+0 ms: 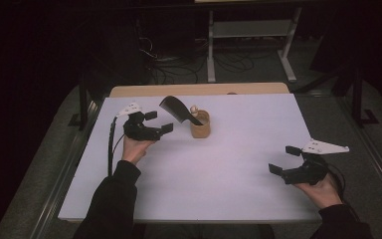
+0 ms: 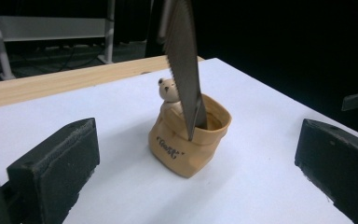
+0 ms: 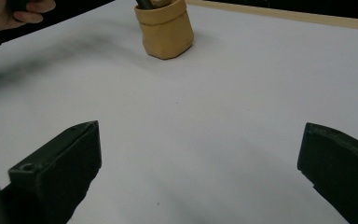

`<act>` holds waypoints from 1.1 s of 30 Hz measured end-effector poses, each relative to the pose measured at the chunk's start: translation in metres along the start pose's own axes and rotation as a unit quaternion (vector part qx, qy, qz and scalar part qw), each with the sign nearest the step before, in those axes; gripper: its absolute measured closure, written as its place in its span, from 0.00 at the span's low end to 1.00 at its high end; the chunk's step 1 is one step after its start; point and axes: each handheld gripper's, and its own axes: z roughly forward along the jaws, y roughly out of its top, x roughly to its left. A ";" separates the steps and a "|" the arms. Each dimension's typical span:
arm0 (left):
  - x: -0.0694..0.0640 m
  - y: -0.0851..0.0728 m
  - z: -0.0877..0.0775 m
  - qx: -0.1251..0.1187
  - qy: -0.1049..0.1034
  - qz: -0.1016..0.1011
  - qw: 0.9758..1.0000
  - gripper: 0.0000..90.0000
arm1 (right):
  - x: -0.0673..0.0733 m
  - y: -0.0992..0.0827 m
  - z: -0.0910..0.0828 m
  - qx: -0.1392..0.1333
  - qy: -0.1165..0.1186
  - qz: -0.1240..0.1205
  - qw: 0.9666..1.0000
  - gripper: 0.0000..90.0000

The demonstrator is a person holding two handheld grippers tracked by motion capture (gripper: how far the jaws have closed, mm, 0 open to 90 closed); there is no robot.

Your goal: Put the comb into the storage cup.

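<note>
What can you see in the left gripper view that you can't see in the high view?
The left gripper view alone lets you see the little bear figure's face, the writing on the tan pouch-shaped holder and the comb's teeth. The high view alone has both hands with their open claws, the left claw and the right claw, and the whole white table. Both have the holder with the dark comb standing in it, and the table.

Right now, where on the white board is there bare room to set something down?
The white board is bare between the cup and the right gripper, and along the near edge. It is crowded only where the comb leans toward the left gripper.
</note>
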 end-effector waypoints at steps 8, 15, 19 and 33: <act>0.006 -0.005 -0.013 0.000 0.003 -0.008 1.000 0.00 | 0.000 0.000 0.000 0.001 -0.001 0.000 1.000 0.00; 0.009 -0.012 -0.029 -0.005 0.003 -0.011 1.000 0.00 | 0.000 -0.001 0.000 0.003 -0.002 0.000 1.000 0.00; 0.012 -0.015 -0.037 -0.008 0.006 -0.014 1.000 0.00 | 0.000 -0.001 0.001 0.003 -0.002 0.000 1.000 0.00; 0.009 -0.023 -0.061 -0.018 0.003 -0.010 1.000 0.00 | -0.001 -0.002 0.000 0.005 -0.004 0.000 1.000 0.00</act>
